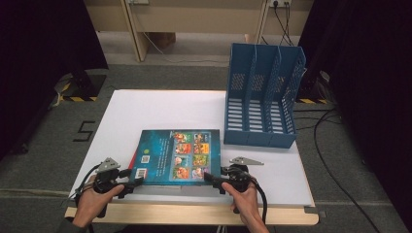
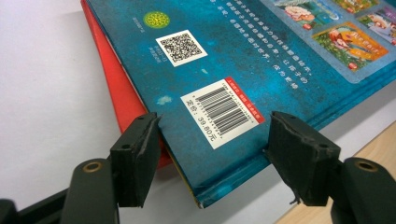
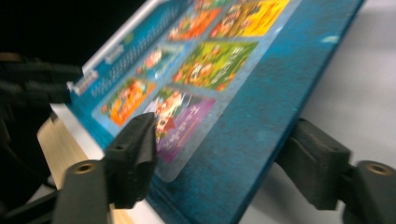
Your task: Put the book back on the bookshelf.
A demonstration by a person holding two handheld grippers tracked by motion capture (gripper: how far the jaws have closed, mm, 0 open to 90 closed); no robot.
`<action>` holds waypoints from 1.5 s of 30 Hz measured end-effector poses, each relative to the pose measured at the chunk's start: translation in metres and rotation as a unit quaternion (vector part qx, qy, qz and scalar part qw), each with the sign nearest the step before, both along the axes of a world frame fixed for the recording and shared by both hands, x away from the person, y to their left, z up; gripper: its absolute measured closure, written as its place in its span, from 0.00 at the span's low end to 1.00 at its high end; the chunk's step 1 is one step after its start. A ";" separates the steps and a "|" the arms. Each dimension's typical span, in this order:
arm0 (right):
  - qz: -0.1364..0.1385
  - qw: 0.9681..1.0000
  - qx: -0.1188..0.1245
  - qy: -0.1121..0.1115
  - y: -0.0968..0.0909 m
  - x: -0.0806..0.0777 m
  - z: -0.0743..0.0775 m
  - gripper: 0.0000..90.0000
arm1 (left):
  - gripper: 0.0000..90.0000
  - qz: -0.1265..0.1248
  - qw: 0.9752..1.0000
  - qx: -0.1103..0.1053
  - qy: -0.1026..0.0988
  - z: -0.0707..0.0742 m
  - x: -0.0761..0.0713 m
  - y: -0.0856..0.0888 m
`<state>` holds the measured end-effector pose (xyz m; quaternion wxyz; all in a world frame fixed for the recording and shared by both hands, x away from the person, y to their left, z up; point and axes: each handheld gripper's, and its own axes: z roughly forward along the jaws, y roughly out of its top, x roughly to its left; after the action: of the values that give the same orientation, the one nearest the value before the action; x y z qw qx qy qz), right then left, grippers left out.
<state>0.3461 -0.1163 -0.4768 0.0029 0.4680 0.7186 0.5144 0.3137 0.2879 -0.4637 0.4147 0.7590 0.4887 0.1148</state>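
A blue picture book (image 1: 177,155) lies back cover up near the white table's front edge, with a red book (image 1: 132,162) showing under its left side. My left gripper (image 1: 138,182) is at the near left corner. There its jaws (image 2: 215,123) straddle the corner beside the barcode (image 2: 222,112), and both pads touch the book's edges. My right gripper (image 1: 208,175) is at the near right corner. One jaw (image 3: 224,128) lies on the cover (image 3: 243,93) and the other sits under the book's right edge, so the corner is clamped between them.
A blue three-slot file rack (image 1: 262,97) stands at the back right of the white tabletop (image 1: 160,107). The table's wooden front lip (image 1: 194,213) runs just below both hands. Cables trail on the floor to the right.
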 end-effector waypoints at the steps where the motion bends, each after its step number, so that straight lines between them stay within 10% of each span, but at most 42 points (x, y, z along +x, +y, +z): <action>1: -0.006 1.000 0.010 -0.010 -0.002 0.000 0.004 0.40 | 0.38 0.001 1.000 -0.007 0.002 0.000 0.000 -0.001; 11: -0.043 0.993 0.110 -0.027 -0.011 0.006 0.031 0.52 | 0.37 0.000 0.999 -0.046 0.007 -0.001 0.002 -0.008; 30: -0.073 0.982 0.085 -0.153 0.013 0.030 0.112 0.74 | 0.37 -0.045 0.994 -0.095 -0.006 0.002 0.014 -0.036; 33: -0.072 0.981 0.070 -0.167 0.016 0.042 0.126 0.78 | 0.39 -0.040 0.996 -0.078 -0.026 0.002 0.017 -0.043; 45: -0.047 0.977 0.055 -0.203 0.033 0.068 0.173 0.87 | 0.40 -0.001 0.995 -0.100 -0.031 0.005 0.026 -0.010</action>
<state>0.4144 -0.0837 -0.3040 0.1472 0.3869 0.6509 0.6364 0.3398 0.2777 -0.4588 0.5036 0.7104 0.4835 0.0886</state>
